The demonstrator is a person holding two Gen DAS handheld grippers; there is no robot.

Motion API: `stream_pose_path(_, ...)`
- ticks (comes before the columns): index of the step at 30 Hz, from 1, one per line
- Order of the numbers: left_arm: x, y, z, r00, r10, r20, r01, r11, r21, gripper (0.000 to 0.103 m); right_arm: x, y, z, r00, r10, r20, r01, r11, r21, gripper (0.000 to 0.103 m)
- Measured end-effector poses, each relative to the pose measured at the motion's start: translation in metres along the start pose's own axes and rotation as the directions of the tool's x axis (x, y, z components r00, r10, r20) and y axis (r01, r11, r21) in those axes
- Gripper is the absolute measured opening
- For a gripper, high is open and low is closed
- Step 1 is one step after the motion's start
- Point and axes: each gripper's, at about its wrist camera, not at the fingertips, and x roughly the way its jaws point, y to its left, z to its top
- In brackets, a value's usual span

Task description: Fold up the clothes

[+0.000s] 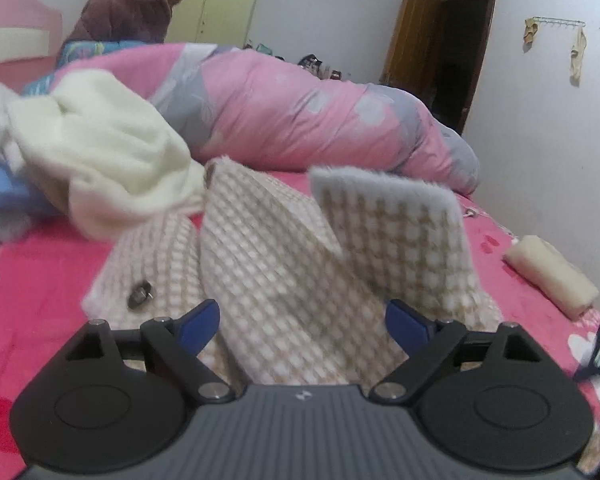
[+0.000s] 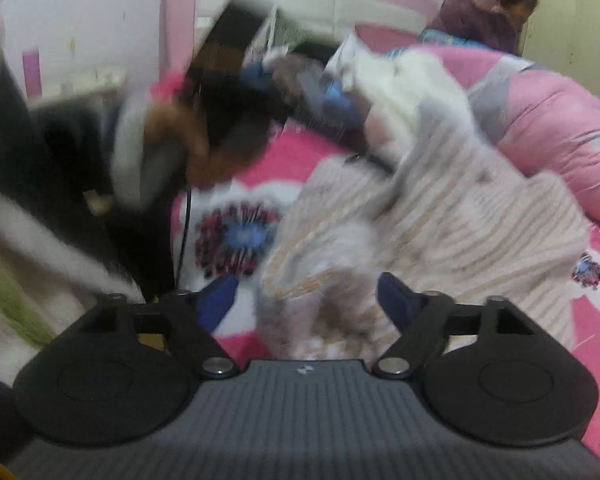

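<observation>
Bed (image 1: 40, 300) under pink floral sheet carries all. Rolled pink-grey quilt (image 1: 300, 120) lies across far side; person in maroon jacket (image 1: 128, 12) beyond it. Heaped clothes (image 1: 100, 148), cream fleece on top, crowd left of left wrist view. Checked beige garment (image 1: 268, 256) rumpled mid-bed, 1 flap standing upright. Left gripper (image 1: 302, 322) fingers spread wide, garment fold between, ungripped. Right gripper (image 2: 306, 300) fingers spread; view blurred, cloth between, no grip. Cream roll (image 1: 550, 276) right. No legible writing.
</observation>
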Motion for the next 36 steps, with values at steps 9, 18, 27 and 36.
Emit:
stream_pose_path(9, 0.022, 0.011, -0.023, 0.998, -0.034, -0.051, 0.033, 0.999, -0.023, 0.092, 0.049, -0.076, 0.061, 0.982, -0.170, 0.082, 0.141, 0.949, 0.280, 0.090)
stream_pose_path(18, 0.012, 0.018, -0.018, 1.000, -0.007, -0.015, 0.007, 1.000, 0.008, 0.091, 0.063, -0.102, 0.043, 0.966, -0.256, 0.021, 0.211, 0.835, 0.508, 0.009)
stream_pose_path(27, 0.002, -0.027, 0.039, 0.991, -0.051, 0.121, 0.030, 0.986, 0.165, 0.091, -0.064, -0.074, -0.026, 0.888, -0.405, 0.216, 0.190, 0.753, 0.630, 0.008)
stream_pose_path(36, 0.067, -0.103, 0.065, 0.999, -0.039, -0.001, 0.036, 0.906, 0.422, 0.092, -0.115, -0.059, -0.149, 0.811, -0.557, 0.181, 0.186, 0.537, 0.823, 0.008)
